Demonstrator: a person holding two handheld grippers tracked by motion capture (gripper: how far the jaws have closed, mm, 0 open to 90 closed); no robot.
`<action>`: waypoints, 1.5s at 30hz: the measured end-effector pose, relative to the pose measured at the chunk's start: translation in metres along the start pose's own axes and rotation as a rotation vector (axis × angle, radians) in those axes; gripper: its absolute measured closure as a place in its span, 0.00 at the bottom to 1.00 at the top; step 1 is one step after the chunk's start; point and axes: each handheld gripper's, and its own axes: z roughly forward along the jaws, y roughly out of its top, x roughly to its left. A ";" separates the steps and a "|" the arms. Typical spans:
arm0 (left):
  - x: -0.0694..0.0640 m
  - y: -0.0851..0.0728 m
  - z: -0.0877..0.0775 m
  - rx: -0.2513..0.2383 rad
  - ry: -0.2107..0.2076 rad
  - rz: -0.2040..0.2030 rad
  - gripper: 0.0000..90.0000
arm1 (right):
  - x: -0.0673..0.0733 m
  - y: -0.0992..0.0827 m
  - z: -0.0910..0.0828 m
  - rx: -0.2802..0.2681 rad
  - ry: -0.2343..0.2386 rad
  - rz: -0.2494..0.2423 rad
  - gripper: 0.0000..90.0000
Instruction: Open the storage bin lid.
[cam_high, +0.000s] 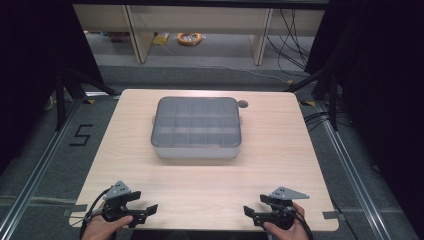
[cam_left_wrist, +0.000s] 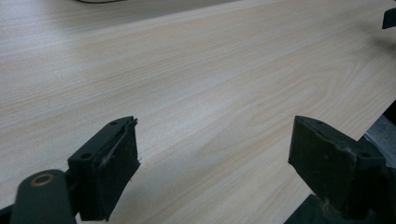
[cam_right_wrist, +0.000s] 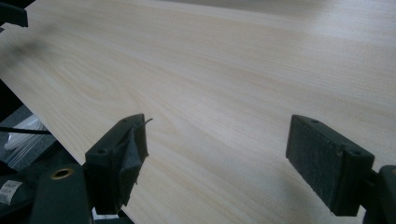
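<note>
A grey translucent compartment box (cam_high: 196, 128) with a closed lid sits in the middle of the light wooden table (cam_high: 210, 185). My left gripper (cam_high: 148, 212) rests at the front left corner of the table, held by a hand, pointing right toward the middle. It is open (cam_left_wrist: 215, 154), with bare wood between its black pads (cam_left_wrist: 116, 163). At the front right corner my right gripper (cam_high: 249, 214) points left, also open (cam_right_wrist: 217, 158), and nothing lies between its pads (cam_right_wrist: 322, 158). Both stand well in front of the box.
A small dark round hole (cam_high: 243, 104) lies in the table behind the box's right corner. Black frame legs (cam_high: 320, 80) and cables stand at the back right. A floor mark "5" (cam_high: 81, 135) is left of the table. Shelving (cam_high: 200, 25) stands beyond.
</note>
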 end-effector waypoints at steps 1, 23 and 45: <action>0.000 0.000 0.000 0.000 0.000 0.000 0.17 | -0.001 0.000 0.001 -0.006 -0.010 -0.007 0.24; 0.004 0.011 0.006 -0.018 -0.015 -0.016 0.17 | -0.014 0.018 -0.001 -0.091 0.052 0.092 0.26; 0.033 0.054 0.023 -0.081 -0.027 -0.120 0.17 | -0.040 0.085 0.022 -0.160 0.087 0.094 0.28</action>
